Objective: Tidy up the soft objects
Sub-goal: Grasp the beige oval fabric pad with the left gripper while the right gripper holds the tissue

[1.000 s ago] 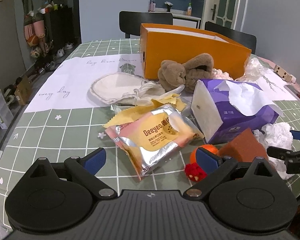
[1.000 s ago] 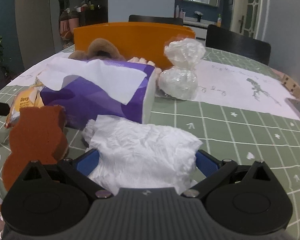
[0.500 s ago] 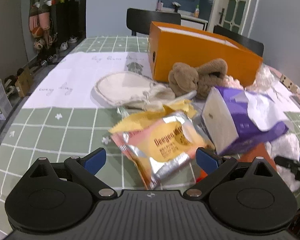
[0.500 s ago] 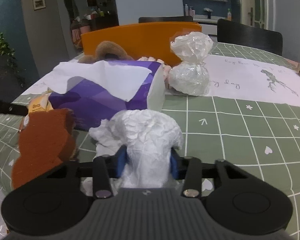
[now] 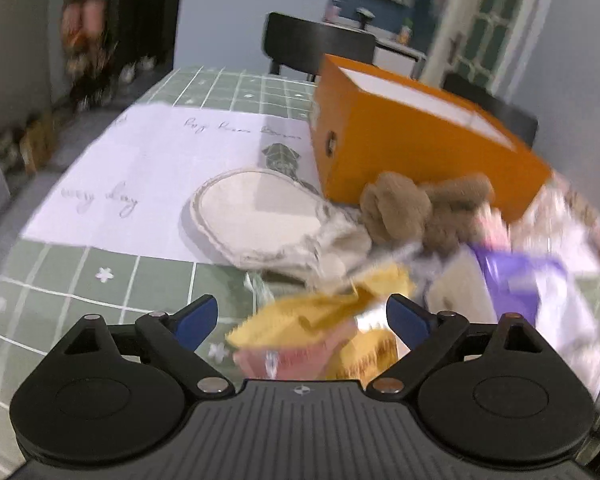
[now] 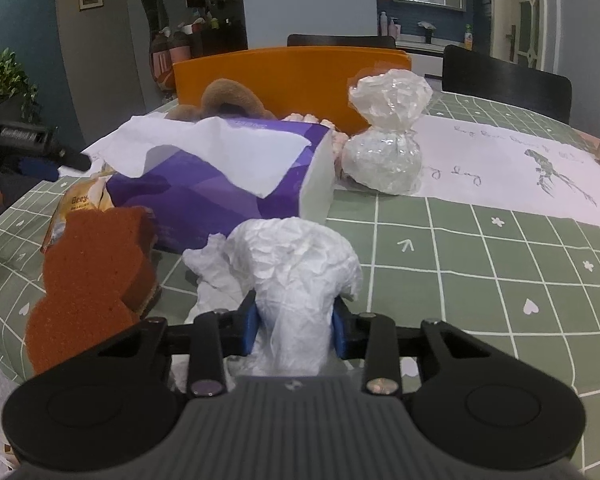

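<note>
My right gripper is shut on a crumpled white tissue wad, pinched between its blue pads just above the green checked tablecloth. My left gripper is open, its fingers either side of a yellow cloth and a pink and yellow wipes packet without pressing them; this view is blurred. Behind these lie a brown plush toy, a purple tissue pack and an open orange box.
A brown bear-shaped sponge stands left of the right gripper. A knotted clear plastic bundle sits by the box's right end. A round cream cloth lies on a white paper sheet. Black chairs stand beyond the table.
The right gripper went from open around the white tissue wad to shut on it and lifted it slightly. The left gripper, still open, moved forward over the wipes packet and yellow cloth.
</note>
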Tool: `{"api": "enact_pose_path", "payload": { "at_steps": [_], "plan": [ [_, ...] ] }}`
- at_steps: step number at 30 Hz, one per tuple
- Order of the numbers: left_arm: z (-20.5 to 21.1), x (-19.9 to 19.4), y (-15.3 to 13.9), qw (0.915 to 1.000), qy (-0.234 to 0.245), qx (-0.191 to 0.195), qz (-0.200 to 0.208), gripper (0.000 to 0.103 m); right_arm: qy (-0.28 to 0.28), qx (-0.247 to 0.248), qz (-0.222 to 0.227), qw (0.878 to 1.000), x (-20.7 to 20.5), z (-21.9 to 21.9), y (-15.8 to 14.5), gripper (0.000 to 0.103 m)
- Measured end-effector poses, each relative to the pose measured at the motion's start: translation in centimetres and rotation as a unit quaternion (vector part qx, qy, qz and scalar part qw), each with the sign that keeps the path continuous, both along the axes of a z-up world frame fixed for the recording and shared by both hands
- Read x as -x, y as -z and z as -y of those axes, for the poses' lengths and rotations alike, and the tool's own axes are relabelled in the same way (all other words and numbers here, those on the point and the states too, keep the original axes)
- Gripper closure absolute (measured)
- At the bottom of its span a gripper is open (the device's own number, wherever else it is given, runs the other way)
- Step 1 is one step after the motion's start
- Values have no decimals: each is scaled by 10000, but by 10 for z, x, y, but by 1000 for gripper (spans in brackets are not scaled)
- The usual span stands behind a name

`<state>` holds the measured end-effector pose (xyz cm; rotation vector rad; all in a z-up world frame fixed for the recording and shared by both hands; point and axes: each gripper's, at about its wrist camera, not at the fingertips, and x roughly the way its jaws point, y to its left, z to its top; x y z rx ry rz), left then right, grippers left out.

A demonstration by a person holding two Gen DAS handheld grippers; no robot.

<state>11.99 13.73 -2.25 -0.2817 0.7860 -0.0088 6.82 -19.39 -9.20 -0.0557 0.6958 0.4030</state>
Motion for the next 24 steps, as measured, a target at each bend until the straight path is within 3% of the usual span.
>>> {"api": "enact_pose_path", "payload": {
  "at_steps": [4,6,8,11,13,21,24],
  "plan": [
    [-34,-22,10,9932,-558,1002,-176,0,84,1,31,10000,3,3,1,64],
    [-47,-32,20,9855,-728,1492,-340,0,104,20,53,9999,3,2,1,63],
    [-56,-37,30,9763,-854,1937,-452,2,134,63,95,9998,4,1,1,53],
    [-64,-39,40,9629,-1042,2465,-358,12,254,181,199,9993,5,1,2,46],
    [-67,-42,44,9589,-1135,2582,-317,13,250,143,177,9994,4,2,2,46],
    [-67,-60,44,9561,-1425,2552,-187,18,197,111,129,9997,1,2,3,50],
    [-65,-67,43,9596,-1456,2402,-182,29,223,52,94,9997,-1,3,3,49]
  ]
}}
